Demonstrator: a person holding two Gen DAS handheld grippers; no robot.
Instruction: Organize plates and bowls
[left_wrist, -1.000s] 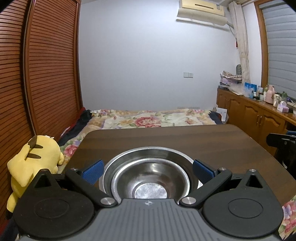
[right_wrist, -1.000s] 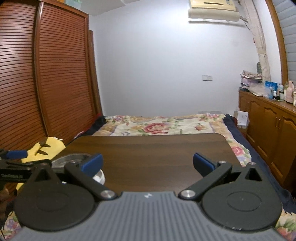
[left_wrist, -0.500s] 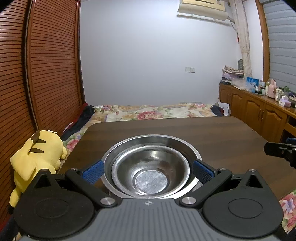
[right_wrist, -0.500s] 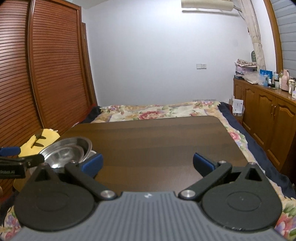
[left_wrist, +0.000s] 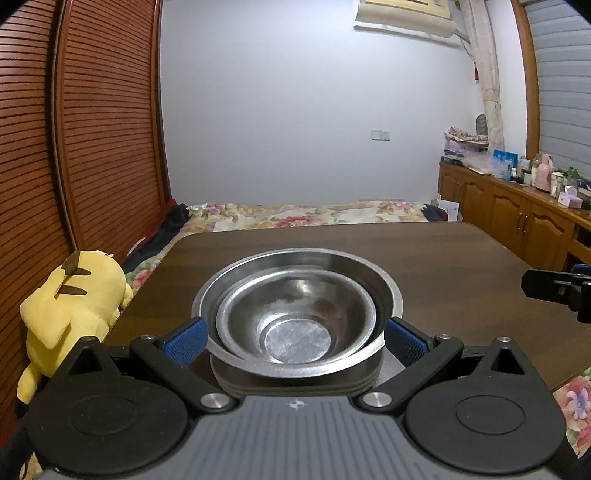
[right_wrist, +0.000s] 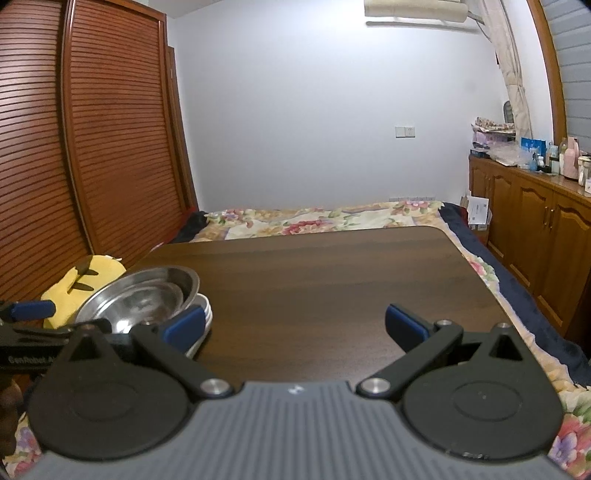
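Two nested steel bowls sit on a stack of white plates at the near left of the dark wooden table. My left gripper is open, its blue pads on either side of the bowls without touching them. In the right wrist view the bowls and plates appear at the left. My right gripper is open and empty over bare table.
A yellow plush toy lies off the table's left edge. A floral bed lies beyond the far edge. Wooden cabinets stand at the right, a slatted wardrobe at the left.
Both gripper views have drawn back and lifted; the bowls now show further in front of my left gripper, with the plate stack visible beneath them. Both grippers stay open.
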